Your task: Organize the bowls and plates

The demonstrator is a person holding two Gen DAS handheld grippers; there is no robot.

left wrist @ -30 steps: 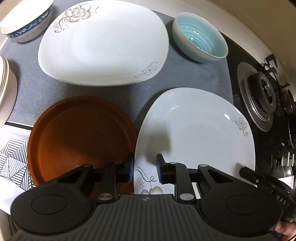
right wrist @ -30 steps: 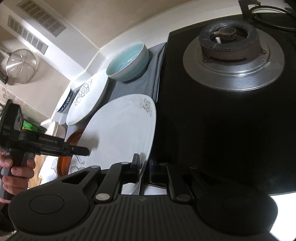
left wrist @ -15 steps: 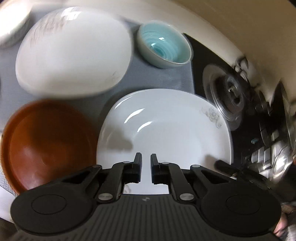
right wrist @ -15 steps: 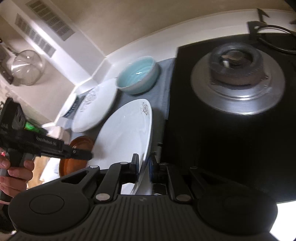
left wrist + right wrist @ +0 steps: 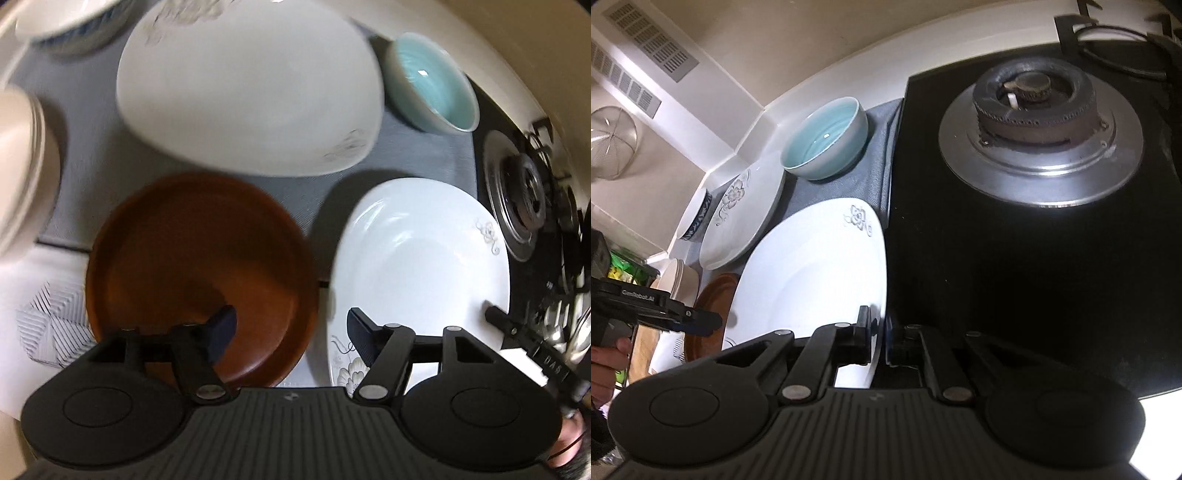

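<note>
My right gripper is shut on the right rim of a white flower-patterned plate, which is tilted up off the grey mat; this plate also shows in the left wrist view. My left gripper is open, its fingers astride the gap between a brown plate and the held white plate. A larger white flowered plate lies behind. A light blue bowl stands at the back right and a blue-rimmed white bowl at the back left.
A gas hob with a burner lies right of the grey mat. A cream stack of dishes stands at the left edge. A patterned cloth lies at the front left. A wall runs behind the counter.
My left gripper opened wide and shifted left from the white plate's near rim to straddle the brown and white plates. My right gripper stays shut on the white plate.
</note>
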